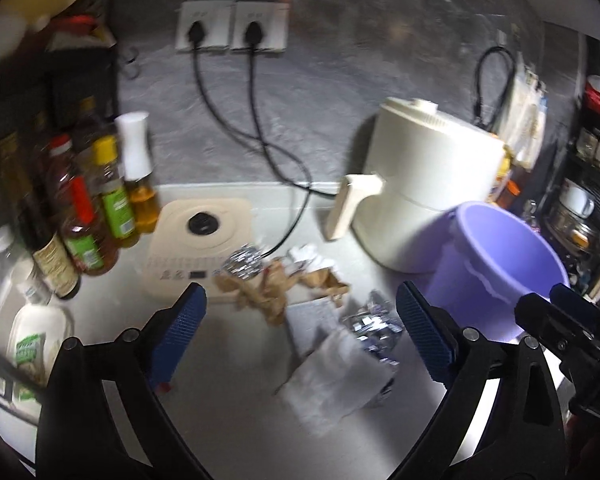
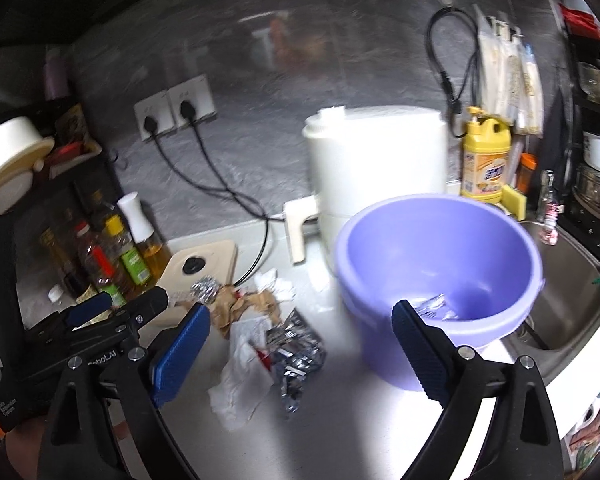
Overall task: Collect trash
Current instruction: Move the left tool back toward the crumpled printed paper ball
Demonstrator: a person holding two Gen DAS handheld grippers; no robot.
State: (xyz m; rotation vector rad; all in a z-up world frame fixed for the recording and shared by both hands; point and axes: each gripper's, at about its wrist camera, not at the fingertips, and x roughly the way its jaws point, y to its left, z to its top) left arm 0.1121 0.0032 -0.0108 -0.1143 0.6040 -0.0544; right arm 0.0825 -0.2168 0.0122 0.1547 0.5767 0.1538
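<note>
A purple bucket [image 1: 500,248] [image 2: 440,216] stands on the white counter, with a silver foil scrap [image 2: 434,306] lying inside it. Left of the bucket lies loose trash: crumpled brown paper [image 1: 268,288] [image 2: 240,304], a foil wrapper [image 1: 370,328] [image 2: 296,348], a white tissue [image 1: 332,380] [image 2: 240,384] and a foil ball [image 1: 242,262] [image 2: 204,286]. My left gripper [image 1: 300,300] hovers open over the trash pile with nothing between its pads. My right gripper [image 2: 300,312] is open and empty too, between the pile and the bucket's near side.
A white air fryer [image 1: 428,184] [image 2: 376,160] stands behind the bucket, with cables running to wall sockets [image 1: 232,26]. A beige flat appliance [image 1: 196,236] and several sauce bottles [image 1: 100,208] fill the left. A steel sink [image 2: 568,292] and a yellow detergent bottle [image 2: 486,160] are on the right.
</note>
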